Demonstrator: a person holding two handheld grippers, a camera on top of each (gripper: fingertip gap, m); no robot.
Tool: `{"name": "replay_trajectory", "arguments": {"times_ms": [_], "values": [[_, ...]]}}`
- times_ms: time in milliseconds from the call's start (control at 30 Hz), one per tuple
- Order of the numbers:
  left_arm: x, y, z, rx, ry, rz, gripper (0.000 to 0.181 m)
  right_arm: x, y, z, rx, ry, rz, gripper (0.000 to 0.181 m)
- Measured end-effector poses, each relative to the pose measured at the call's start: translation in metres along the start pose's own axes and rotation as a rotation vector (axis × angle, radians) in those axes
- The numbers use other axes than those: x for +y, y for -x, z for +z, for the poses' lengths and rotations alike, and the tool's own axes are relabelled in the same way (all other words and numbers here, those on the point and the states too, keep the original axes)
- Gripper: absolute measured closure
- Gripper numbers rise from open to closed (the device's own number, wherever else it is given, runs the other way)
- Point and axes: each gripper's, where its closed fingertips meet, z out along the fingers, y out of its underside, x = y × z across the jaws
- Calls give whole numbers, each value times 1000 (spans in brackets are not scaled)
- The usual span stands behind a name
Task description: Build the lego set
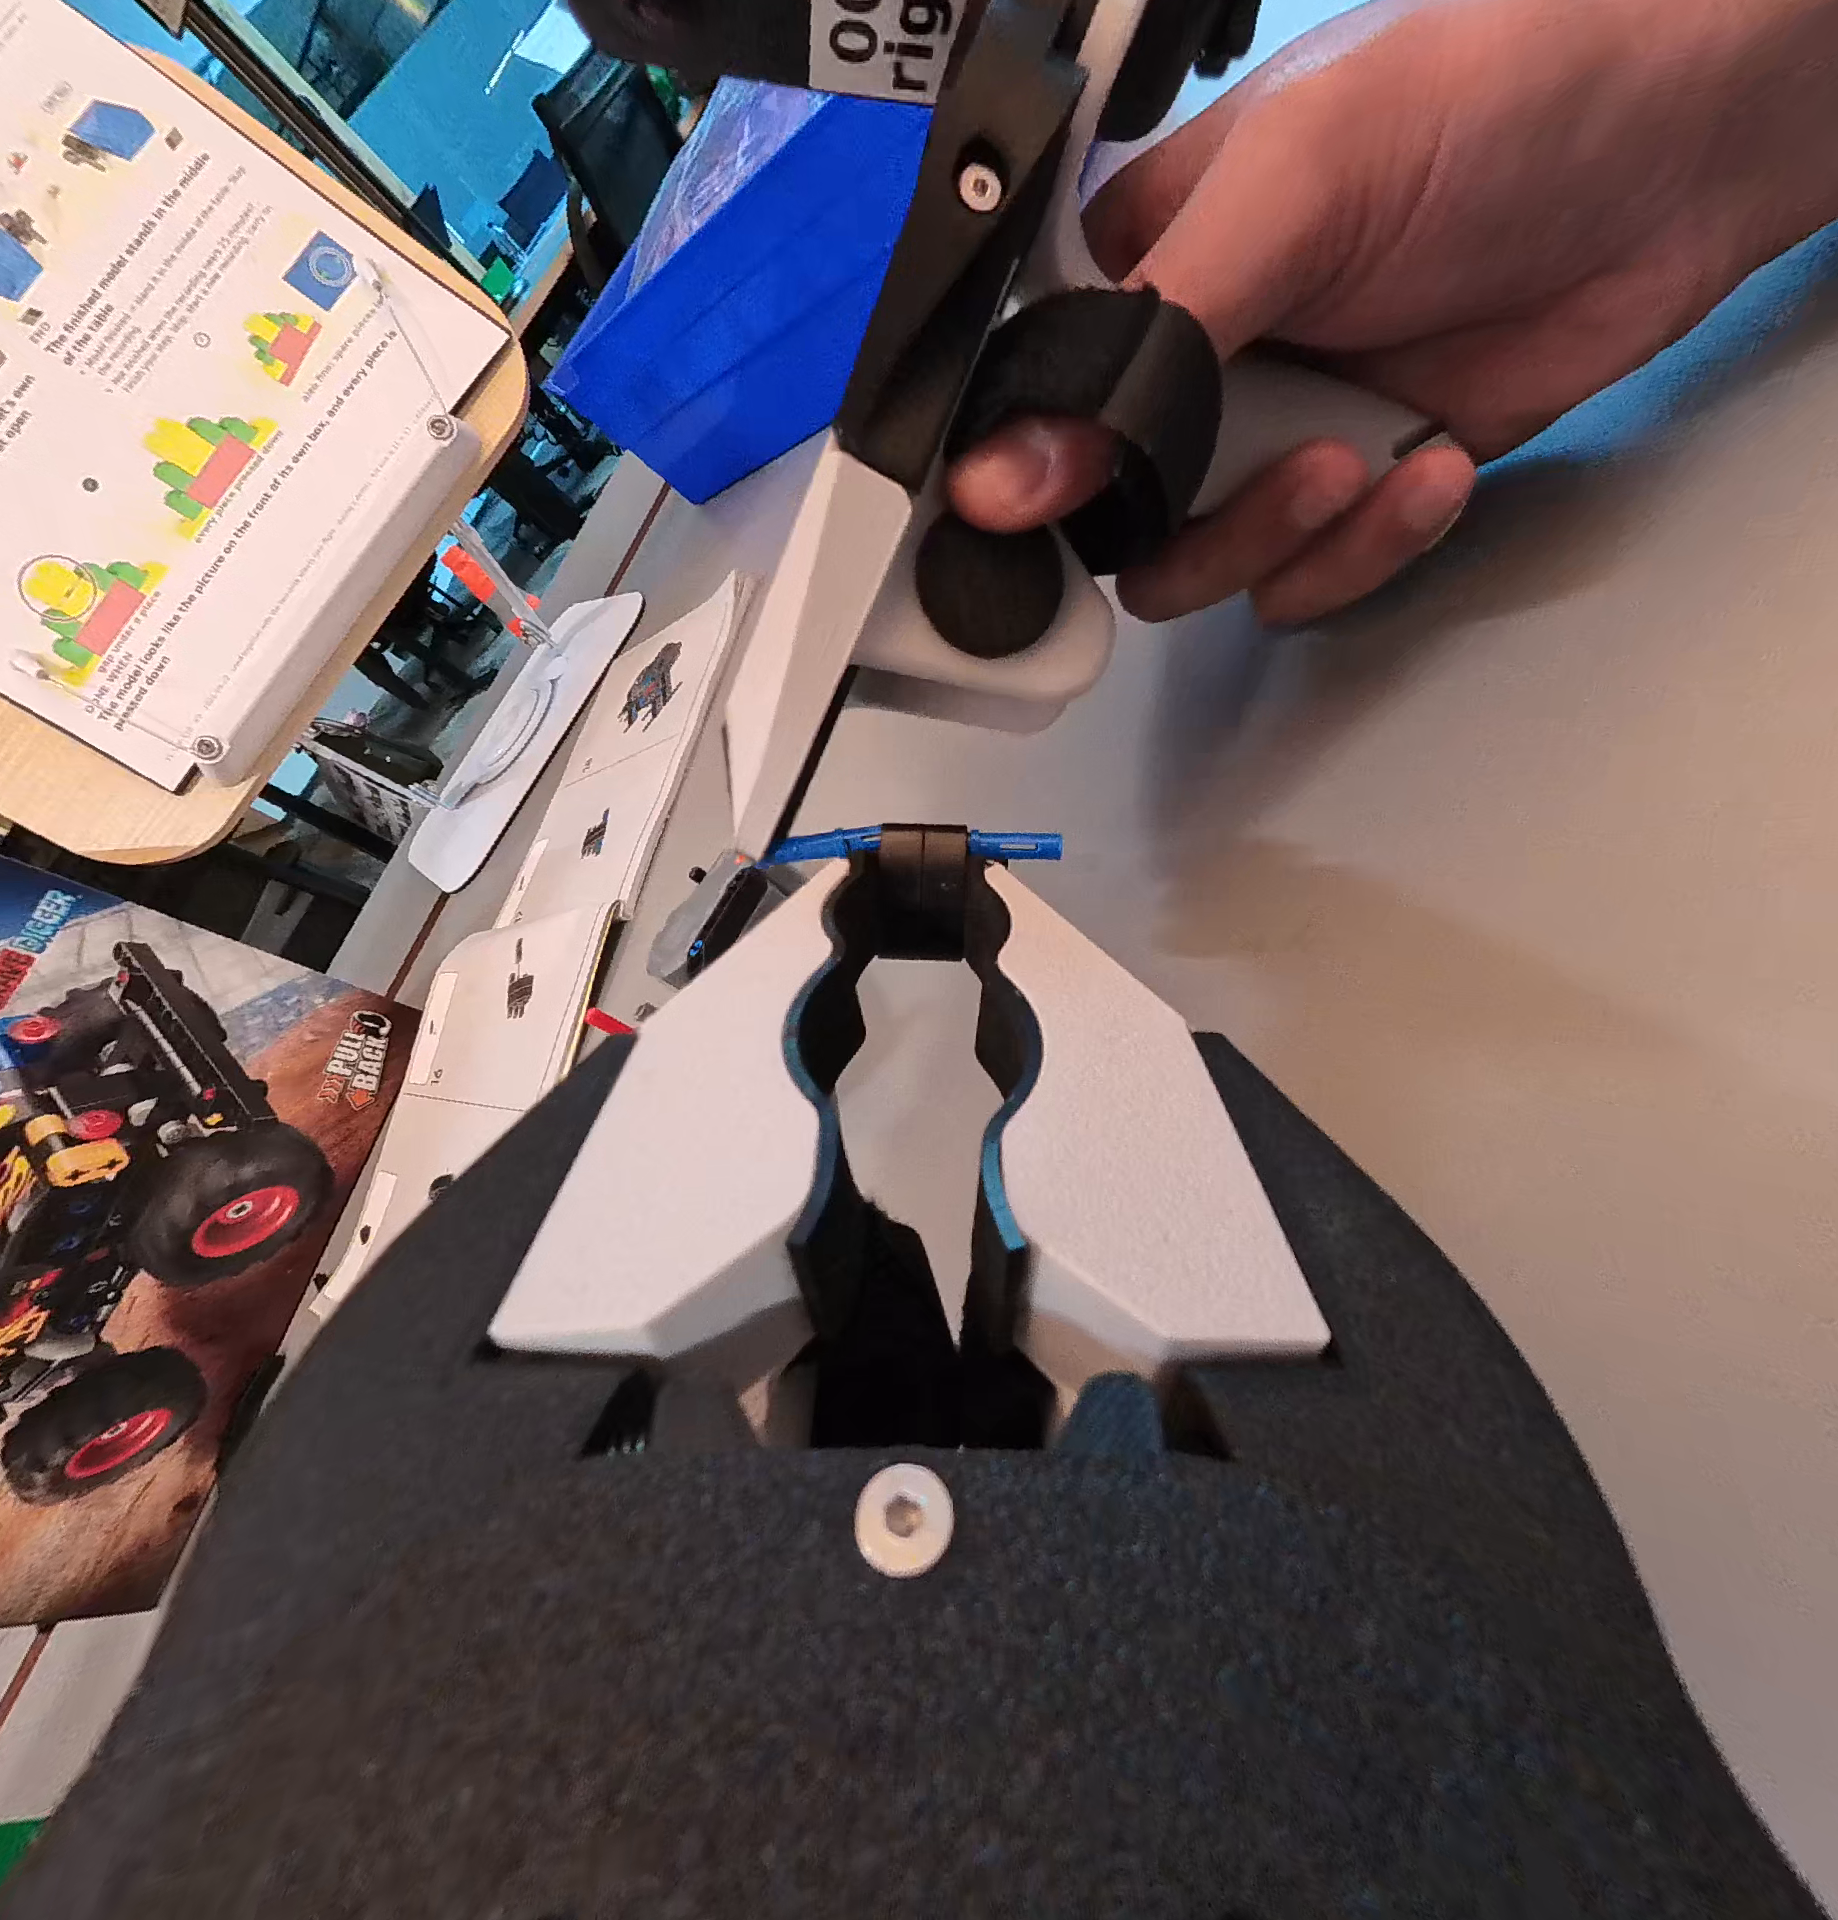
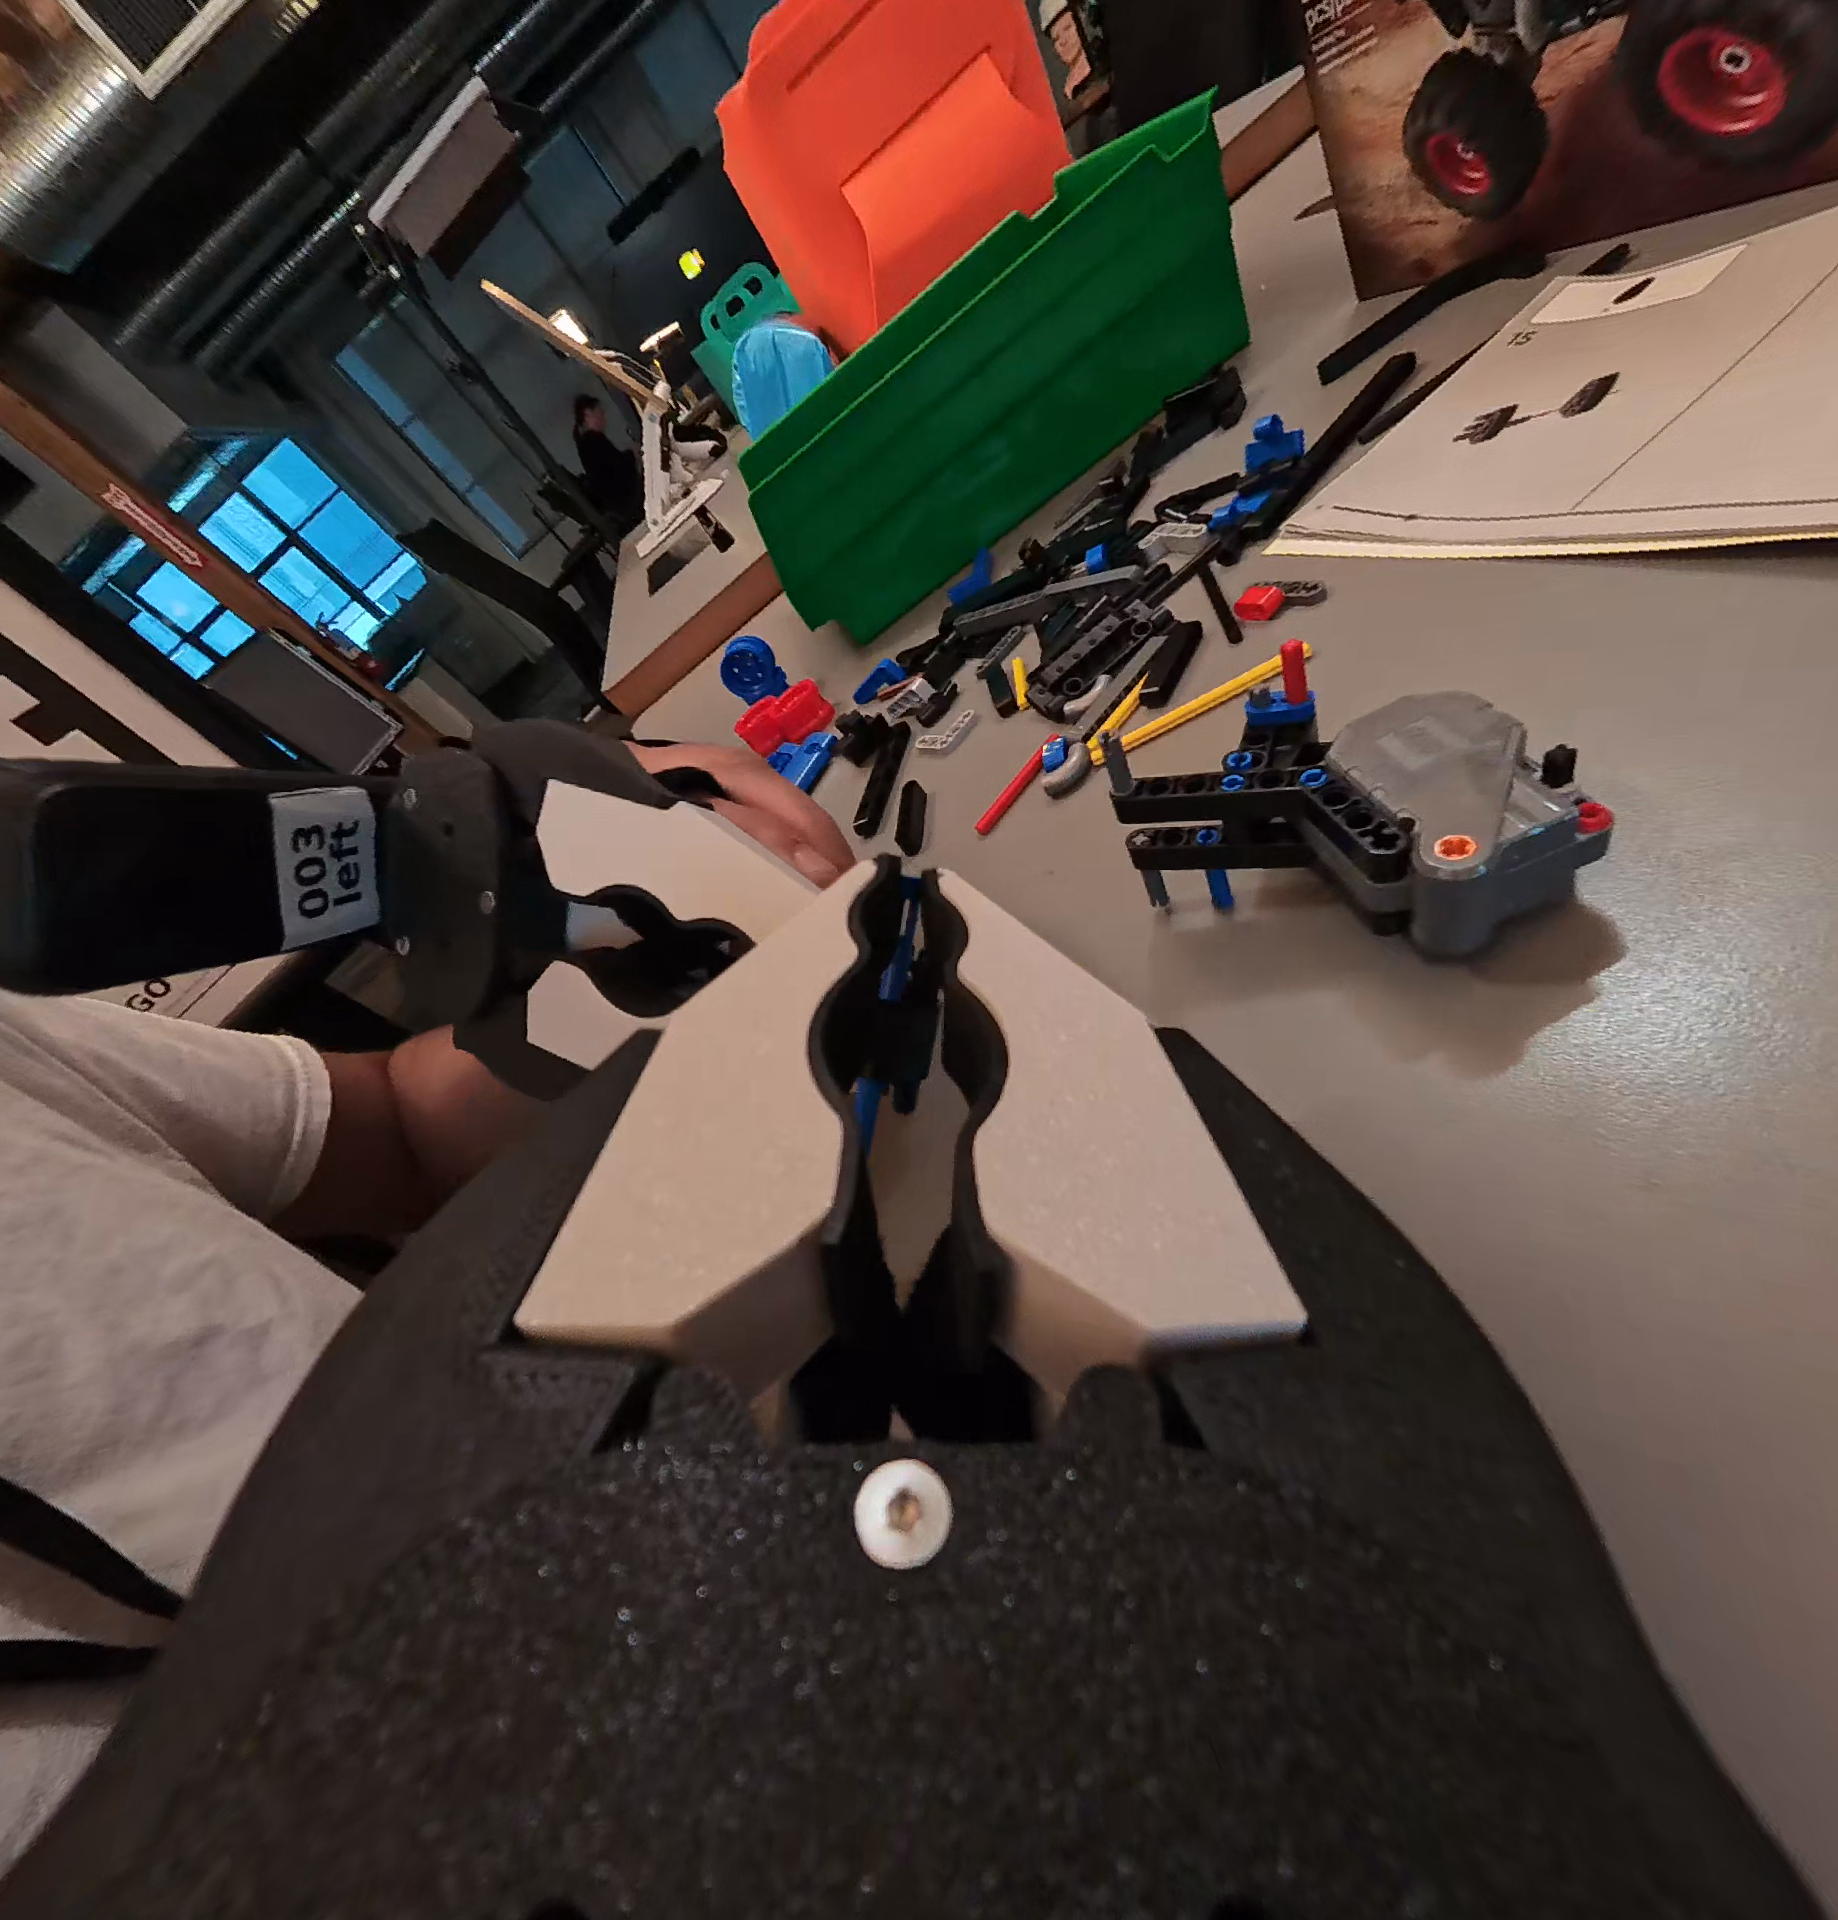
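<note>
Two small parts are in my grip: my left gripper (image 1: 920, 894) pinches a black connector with blue pins (image 1: 920, 871) at its tips, and my right gripper (image 2: 902, 904) is clamped on a blue and black piece (image 2: 899, 997). One sub-assembly exists, black beams pinned to the grey pull-back motor (image 2: 1455, 831) on the table (image 2: 1673, 1195). Most is left, I judge: loose pieces (image 2: 1081, 634) lie by the green bin (image 2: 998, 416), instruction booklet (image 2: 1621, 416) open.
</note>
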Motion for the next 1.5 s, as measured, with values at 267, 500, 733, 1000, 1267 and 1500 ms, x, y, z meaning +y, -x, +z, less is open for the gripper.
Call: {"name": "replay_trajectory", "arguments": {"times_ms": [267,500,733,1000,1267,1500], "values": [[4,-4,2,14,22,23,167,4,-2,-4,-4,9,10,179],[6,-7,3,-1,30,107,167,12,-1,-15,-48,80,19,179],[13,-10,7,-15,70,196,167,24,-4,-22,-22,231,-71,178],[17,-15,10,-33,99,298,167,37,-8,-22,-21,364,-127,179],[17,-18,10,-24,96,320,167,43,-10,-20,3,458,-204,180],[19,-3,4,-33,87,164,167,17,-62,-47,199,540,-359,164]]}}
